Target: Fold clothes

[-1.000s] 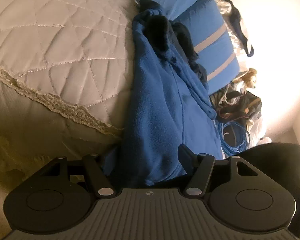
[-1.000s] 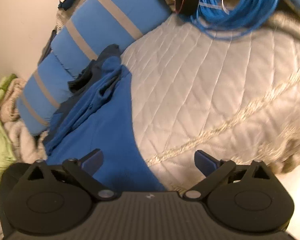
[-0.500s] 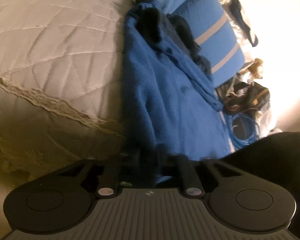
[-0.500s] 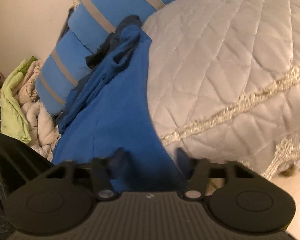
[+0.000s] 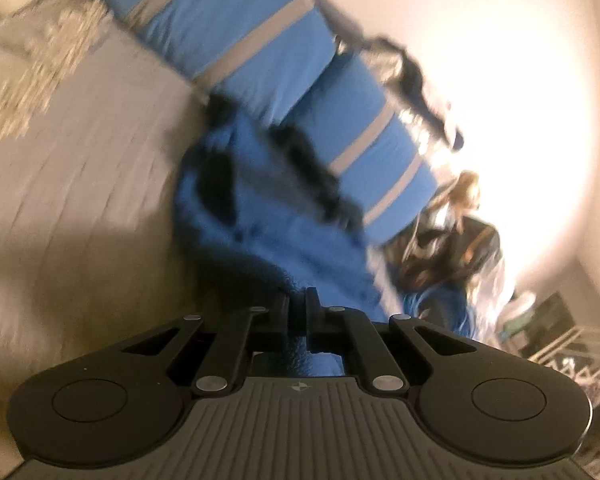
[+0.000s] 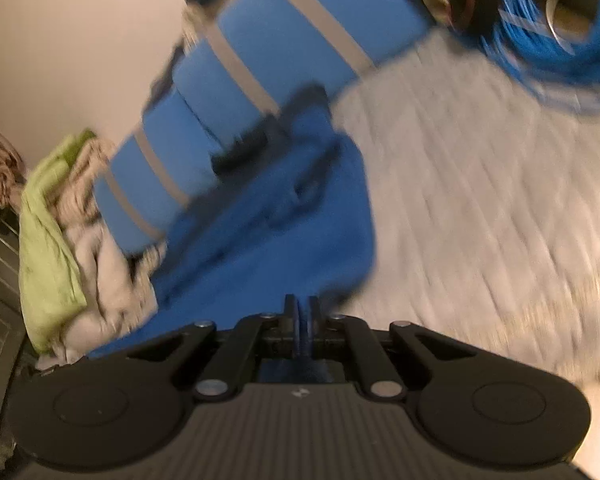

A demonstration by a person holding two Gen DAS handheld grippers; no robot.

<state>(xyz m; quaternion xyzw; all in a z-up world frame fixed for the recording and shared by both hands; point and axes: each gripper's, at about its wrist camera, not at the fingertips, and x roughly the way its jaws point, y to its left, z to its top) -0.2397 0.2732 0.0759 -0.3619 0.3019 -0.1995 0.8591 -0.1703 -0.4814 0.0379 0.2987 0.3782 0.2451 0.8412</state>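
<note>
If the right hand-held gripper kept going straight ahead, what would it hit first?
Probably more of the blue fleece garment that the right hand-held gripper is pinching, then the blue striped cushion; blur makes depth uncertain.

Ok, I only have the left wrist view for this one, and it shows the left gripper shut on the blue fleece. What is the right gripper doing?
Observer: The right gripper is shut too, with an edge of the same blue fleece garment pinched between its fingers.
Operator: Is anything lying beyond the fleece on that side?
Observer: Yes. A lime-green cloth is draped over a pile of pale laundry, next to the blue striped cushions.
</note>
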